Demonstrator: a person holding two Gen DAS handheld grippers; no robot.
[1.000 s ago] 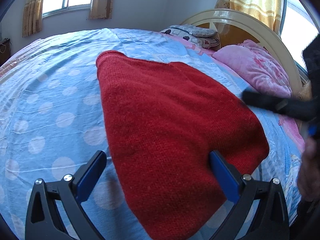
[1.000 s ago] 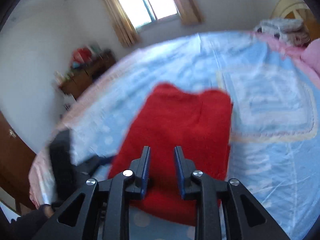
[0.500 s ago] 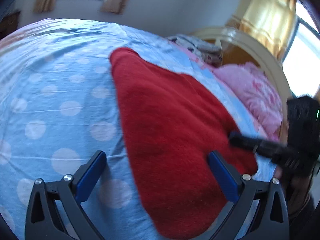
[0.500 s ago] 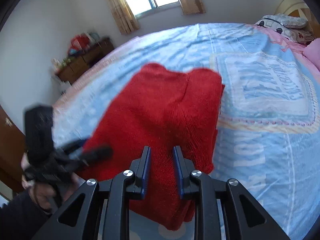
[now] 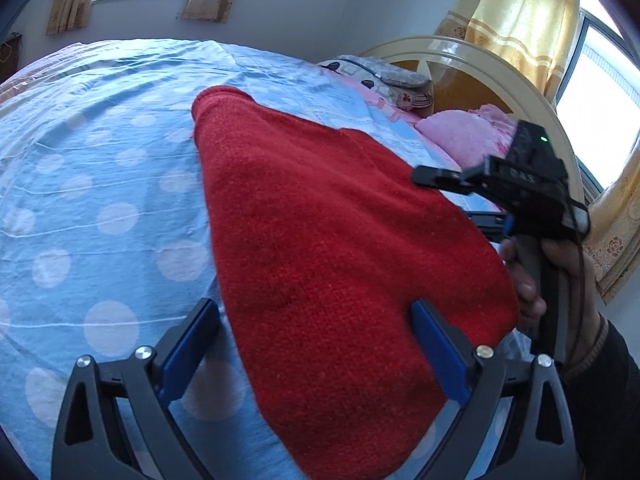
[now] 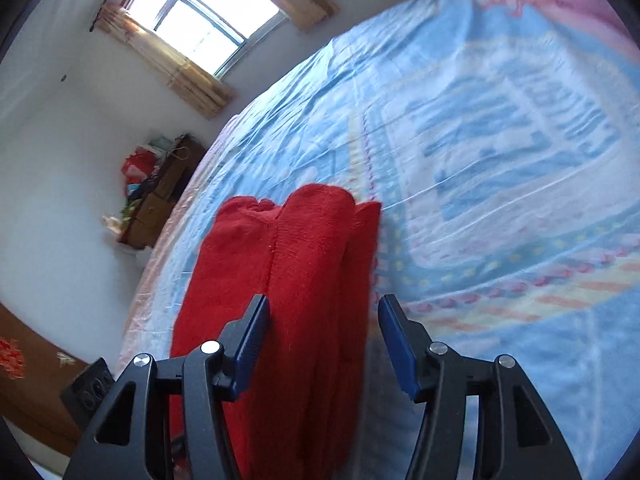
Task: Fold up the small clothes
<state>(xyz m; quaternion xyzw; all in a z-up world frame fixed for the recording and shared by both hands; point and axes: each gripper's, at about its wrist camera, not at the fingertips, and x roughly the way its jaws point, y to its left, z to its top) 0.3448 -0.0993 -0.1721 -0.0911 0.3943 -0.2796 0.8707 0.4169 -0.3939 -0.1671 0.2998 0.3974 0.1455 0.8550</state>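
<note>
Sweater [image 5: 320, 248]: near end cut off by lower frame edge, both views. Bed [image 6: 500, 160] print: lettering smeared by blur, unreadable. Shelf clutter [image 6: 140, 176] by wall: too small to identify. Right hand-held gripper [image 5: 430, 176]: fingertips partly hidden behind sweater's edge.

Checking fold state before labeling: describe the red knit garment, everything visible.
The red knit garment is coarse, wool-like and plain, folded into layers whose edges show in the right wrist view. It lies flat on the blue dotted bedsheet. The left gripper stands open astride its near end; the right gripper, also open, straddles one edge. Neither clamps it.
</note>
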